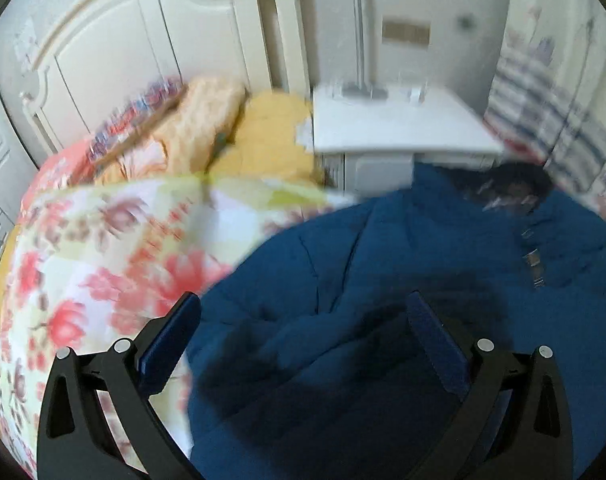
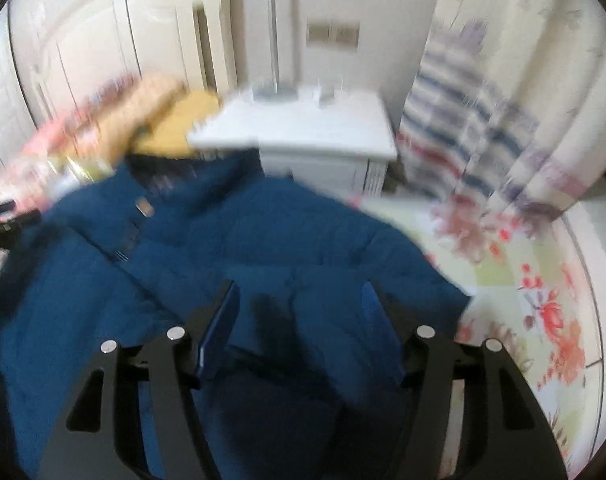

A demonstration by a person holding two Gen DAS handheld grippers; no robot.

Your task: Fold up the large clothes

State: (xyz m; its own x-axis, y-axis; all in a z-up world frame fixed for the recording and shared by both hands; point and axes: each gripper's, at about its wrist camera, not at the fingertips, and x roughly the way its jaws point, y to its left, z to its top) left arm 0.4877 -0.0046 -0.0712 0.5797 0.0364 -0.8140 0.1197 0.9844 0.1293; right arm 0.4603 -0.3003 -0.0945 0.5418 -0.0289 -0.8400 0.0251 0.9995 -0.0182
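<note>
Looking down along our two grippers, we see a blue padded jacket (image 1: 403,280) spread over a bed with a floral quilt (image 1: 103,264). In the left wrist view the jacket fills the lower right of the frame, and our left gripper (image 1: 305,312) hangs above it with its jaws wide apart; nothing is pinched between the blue pads. In the right wrist view the jacket (image 2: 231,248) covers the centre and lower left, its zipper running diagonally at left. Our right gripper (image 2: 299,300) stands about half open over the fabric; we cannot tell whether the pads touch the cloth. A white nightstand (image 1: 399,128) sits beyond the jacket at upper centre in both views, yellow pillows (image 1: 263,136) lie to its left, and a striped curtain (image 2: 455,120) hangs at upper right. Both pictures are blurred.
</note>
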